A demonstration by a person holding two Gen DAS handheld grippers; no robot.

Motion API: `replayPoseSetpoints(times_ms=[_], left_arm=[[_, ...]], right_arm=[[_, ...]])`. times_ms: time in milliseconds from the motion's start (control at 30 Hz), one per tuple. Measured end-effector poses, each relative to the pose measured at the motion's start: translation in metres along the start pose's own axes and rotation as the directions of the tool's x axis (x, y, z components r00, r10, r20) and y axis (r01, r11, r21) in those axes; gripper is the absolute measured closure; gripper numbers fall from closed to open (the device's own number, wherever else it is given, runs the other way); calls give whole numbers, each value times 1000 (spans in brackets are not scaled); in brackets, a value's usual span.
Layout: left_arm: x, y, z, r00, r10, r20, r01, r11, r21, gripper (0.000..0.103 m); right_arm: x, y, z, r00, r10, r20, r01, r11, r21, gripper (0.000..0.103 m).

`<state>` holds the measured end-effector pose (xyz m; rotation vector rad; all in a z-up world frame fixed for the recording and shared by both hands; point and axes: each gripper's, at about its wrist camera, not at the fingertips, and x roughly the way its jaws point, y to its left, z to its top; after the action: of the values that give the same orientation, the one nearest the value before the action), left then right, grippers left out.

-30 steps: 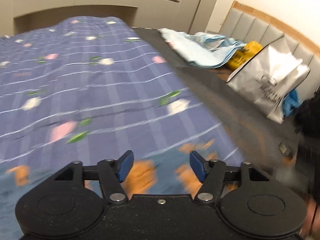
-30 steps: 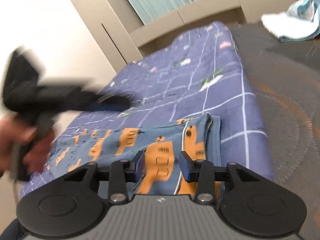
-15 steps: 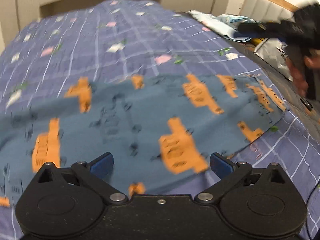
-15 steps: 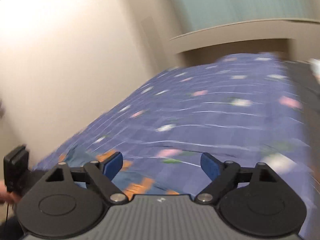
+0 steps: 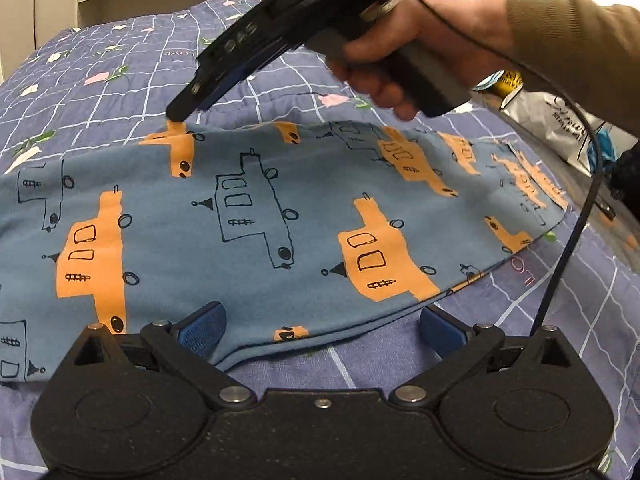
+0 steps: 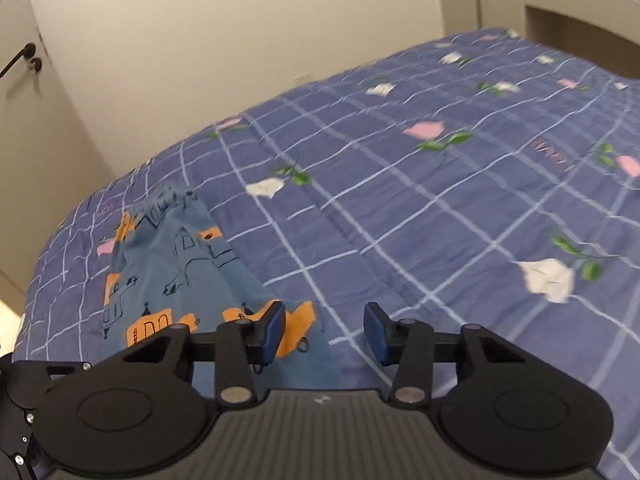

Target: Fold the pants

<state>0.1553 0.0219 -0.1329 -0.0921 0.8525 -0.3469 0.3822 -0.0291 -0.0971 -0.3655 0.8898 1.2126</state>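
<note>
Left gripper [image 5: 322, 326] jaws spread wide, empty, at the near edge of the pants [image 5: 256, 216], which lie flat on the bed [image 5: 120, 80] just ahead. Right gripper [image 6: 325, 330] jaws also apart, holding nothing; its tip hovers over the pants' far edge, seen from the left wrist view. Silver bag [image 5: 556, 120] far right.

Hidden and cut-off parts

The pants [image 5: 248, 220] run past the left edge; the right gripper [image 5: 188, 108] hides its own fingertips, and the bag [image 5: 552, 128] print is unreadable.
</note>
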Motion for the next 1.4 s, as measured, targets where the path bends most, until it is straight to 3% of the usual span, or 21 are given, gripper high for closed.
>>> replayPoseSetpoints(times_ms=[100, 133, 200, 267, 367, 433, 500, 633, 800, 867, 933, 967, 1000, 1067, 1100, 1133, 1200, 1267, 1300, 1367, 1400], left_arm=[[-1, 0, -1, 1000, -8, 11, 8, 1000, 2, 0], [-1, 0, -1, 1000, -9, 11, 9, 1000, 5, 1], [-1, 0, -1, 1000, -14, 14, 14, 1000, 7, 0], [-2, 1, -2, 1000, -19, 18, 19, 1000, 6, 0], [-2, 3, -5, 999, -21, 29, 21, 1000, 6, 0], [-2, 2, -6, 999, -17, 35, 17, 1000, 11, 0], [-2, 0, -6, 999, -14, 37, 13, 1000, 16, 0], [-4, 3, -7, 999, -28, 40, 28, 1000, 4, 1], [-2, 2, -5, 999, -16, 29, 16, 1000, 16, 0], [-1, 1, -4, 1000, -13, 24, 13, 1000, 20, 0], [-1, 0, -2, 1000, -8, 19, 7, 1000, 25, 0], [0, -1, -2, 1000, -4, 18, 4, 1000, 26, 0], [1, -1, -2, 1000, -2, 17, 1, 1000, 26, 0], [2, -1, 1, 1000, 1, 10, -1, 1000, 20, 0], [2, 0, 3, 1000, 3, 4, -3, 1000, 9, 0], [2, 0, 4, 1000, 5, 0, -5, 1000, -5, 0], [3, -1, 8, 1000, 15, -12, -15, 1000, -22, 0], [5, -3, 9, 999, 29, -25, -29, 999, -15, 0], [6, -4, 10, 999, 35, -31, -35, 999, -6, 0], [7, -6, 11, 998, 43, -40, -43, 999, 8, 0], [8, -7, 12, 998, 45, -44, -45, 999, 11, 0]], right_arm=[[14, 8, 0, 999, 18, -45, -19, 999, -28, 68], [19, 10, 0, 998, 9, -59, -11, 999, -49, 84], [25, 12, -1, 996, -10, -84, 4, 998, -66, 95], [19, 15, -1, 999, -3, -53, -1, 997, -80, 99], [13, 9, 5, 996, -92, 11, 92, 994, -59, 99], [25, 13, 1, 992, -122, -33, 118, 989, -94, 99], [29, 18, -2, 986, -166, -18, 164, 982, -98, 91], [-14, 22, -7, 984, -93, 154, 88, 995, 38, 50], [-14, 24, -45, 995, 96, 5, -96, 992, 78, 47], [-19, 11, -62, 998, -60, -22, 62, 994, 93, 64], [-42, -5, -75, 976, -217, 22, 211, 964, 165, 53], [-60, -11, -83, 971, -227, 71, 208, 955, 210, 42], [-72, -14, -89, 972, -203, 116, 169, 953, 252, 37], [-92, -23, -104, 975, -45, 218, -36, 934, 356, 15], [-92, -25, -110, 971, 57, 230, -147, 907, 395, 15], [-91, -25, -115, 971, 94, 218, -177, 898, 402, 15], [-86, -21, -124, 985, 84, 152, -136, 916, 378, 21], [-88, -15, -130, 992, 8, 128, -51, 939, 341, 39], [-94, -13, -132, 989, -44, 143, -7, 940, 340, 38], [-111, -9, -139, 968, -166, 188, 91, 931, 353, 16], [-121, -5, -142, 950, -225, 215, 139, 925, 354, 12]])
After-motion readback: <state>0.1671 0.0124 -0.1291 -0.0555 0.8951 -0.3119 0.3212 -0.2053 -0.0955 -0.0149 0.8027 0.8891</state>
